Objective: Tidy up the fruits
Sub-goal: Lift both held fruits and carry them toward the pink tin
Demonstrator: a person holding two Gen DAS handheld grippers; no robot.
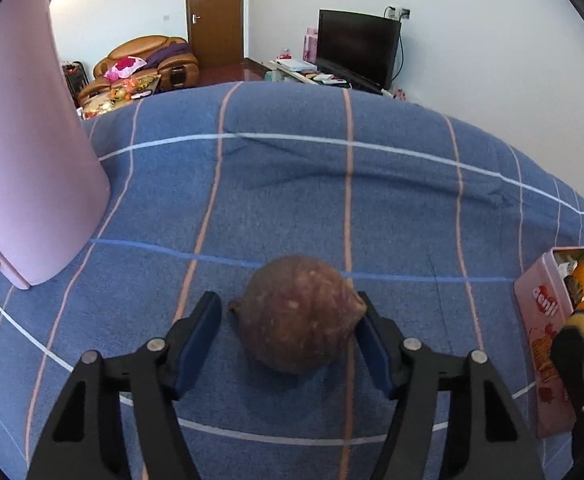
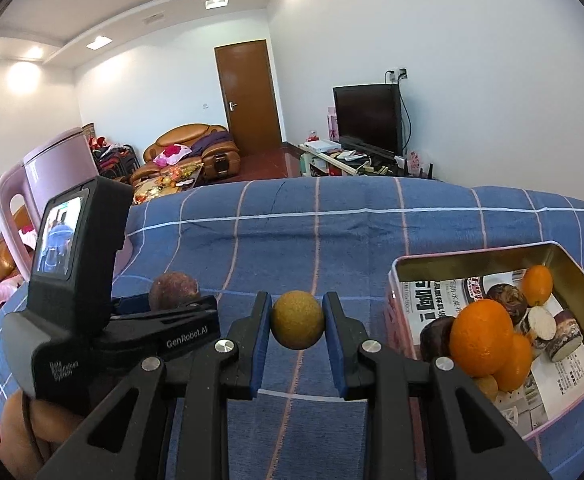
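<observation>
**Two grippers over a checked cloth, each with a fruit between its jaws**

Blue checked cloth [image 1: 292,184] covers the whole work surface, with a living room behind it: a brown door [image 2: 249,96], a dark television [image 2: 368,118] and a tan sofa [image 2: 189,148].

Seen by the left wrist camera, the left gripper [image 1: 289,334] stands spread wide around a brown fruit [image 1: 298,314]. The fruit lies on the cloth between the two blue pads; the right-hand pad touches its side, while a clear gap separates it from the left-hand pad, so nothing is clamped. Far left of the jaws and beyond them stands a pink jug [image 1: 27,152].

From the right wrist camera, the right gripper [image 2: 296,320] is pinched on a yellow-green round fruit [image 2: 298,319], both pads pressed against its sides. Whether the fruit is touching the cloth cannot be told. Just right of these jaws sits a pink tin [image 2: 396,308], open, lined with printed paper and holding oranges [image 2: 480,336] and several dark brown fruits [image 2: 506,302]. Left of the jaws, the other gripper's body and its small screen [image 2: 59,236] fill the view, with the brown fruit showing past its fingers.
</observation>
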